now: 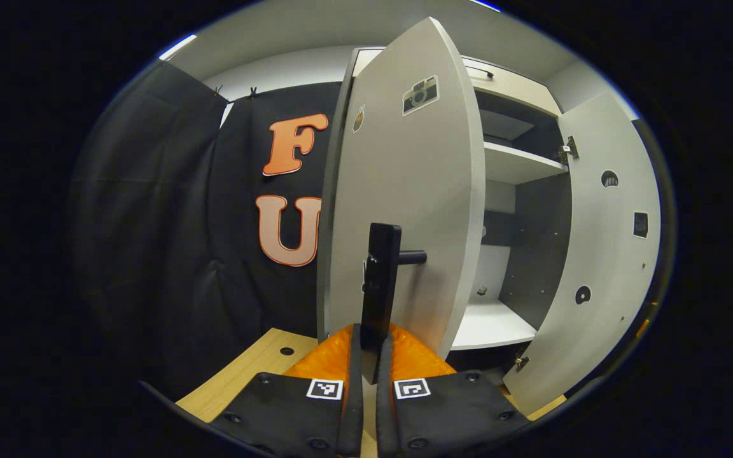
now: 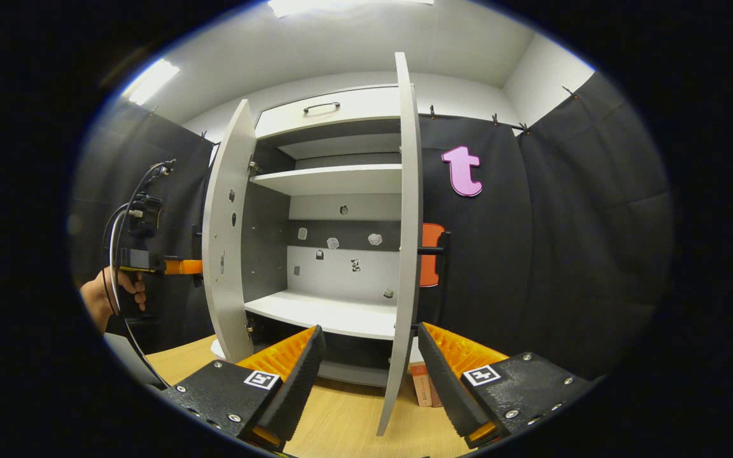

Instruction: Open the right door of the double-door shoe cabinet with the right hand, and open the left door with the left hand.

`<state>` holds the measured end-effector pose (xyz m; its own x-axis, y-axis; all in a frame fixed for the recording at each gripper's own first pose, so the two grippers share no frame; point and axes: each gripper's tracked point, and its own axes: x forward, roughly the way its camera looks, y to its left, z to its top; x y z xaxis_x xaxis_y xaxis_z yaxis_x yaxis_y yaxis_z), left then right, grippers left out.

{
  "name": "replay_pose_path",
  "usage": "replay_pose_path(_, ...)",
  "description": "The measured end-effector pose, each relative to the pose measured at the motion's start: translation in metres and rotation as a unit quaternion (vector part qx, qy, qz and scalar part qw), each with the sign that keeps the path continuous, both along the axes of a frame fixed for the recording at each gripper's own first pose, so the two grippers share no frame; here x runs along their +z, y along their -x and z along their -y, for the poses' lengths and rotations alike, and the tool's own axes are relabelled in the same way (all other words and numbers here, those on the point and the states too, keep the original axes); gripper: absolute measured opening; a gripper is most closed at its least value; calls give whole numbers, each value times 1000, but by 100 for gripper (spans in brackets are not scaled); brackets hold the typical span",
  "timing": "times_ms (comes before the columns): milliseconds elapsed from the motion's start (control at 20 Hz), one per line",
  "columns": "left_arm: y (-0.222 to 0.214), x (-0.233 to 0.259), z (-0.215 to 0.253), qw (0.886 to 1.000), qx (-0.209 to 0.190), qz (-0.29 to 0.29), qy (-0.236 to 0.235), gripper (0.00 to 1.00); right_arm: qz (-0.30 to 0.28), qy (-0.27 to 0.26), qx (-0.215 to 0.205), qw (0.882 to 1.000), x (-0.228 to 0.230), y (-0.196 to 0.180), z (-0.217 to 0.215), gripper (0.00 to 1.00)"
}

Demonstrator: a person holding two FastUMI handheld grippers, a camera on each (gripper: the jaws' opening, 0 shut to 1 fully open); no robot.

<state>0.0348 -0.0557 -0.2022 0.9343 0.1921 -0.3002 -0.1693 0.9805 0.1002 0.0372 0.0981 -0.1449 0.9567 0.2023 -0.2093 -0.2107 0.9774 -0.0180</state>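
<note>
Shoe cabinet stands on a wooden table, both doors swung wide.

Left gripper view: left gripper has its fingers pressed onto the dark bar handle of the left door, pinching the handle's lower end between them. A camera sticker sits high on this door's outer face. Past its edge, the white shelves and the inner face of the right door, with hinge and round holes.

Right gripper view: right gripper fingers spread wide, touching nothing; the right door stands edge-on in the gap between them, its handle on the far side. Interior seen head-on: two shelves, small stickers on the back panel, a drawer with a pull above. Far left, a hand holds the left gripper, with cables, at the left door. A small box sits on the table by the cabinet's base.
</note>
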Motion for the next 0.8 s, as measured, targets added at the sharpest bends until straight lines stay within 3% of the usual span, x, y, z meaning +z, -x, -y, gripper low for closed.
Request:
replay_pose_path(450, 3, 2, -26, 999, 39, 8, -14, 15, -8, -3, 23, 1000, -2, -22, -30, 90)
replay_pose_path(800, 12, 7, -39, 997, 66, 15, -34, 8, -3, 4, 41, 999, 1, -37, -55, 90)
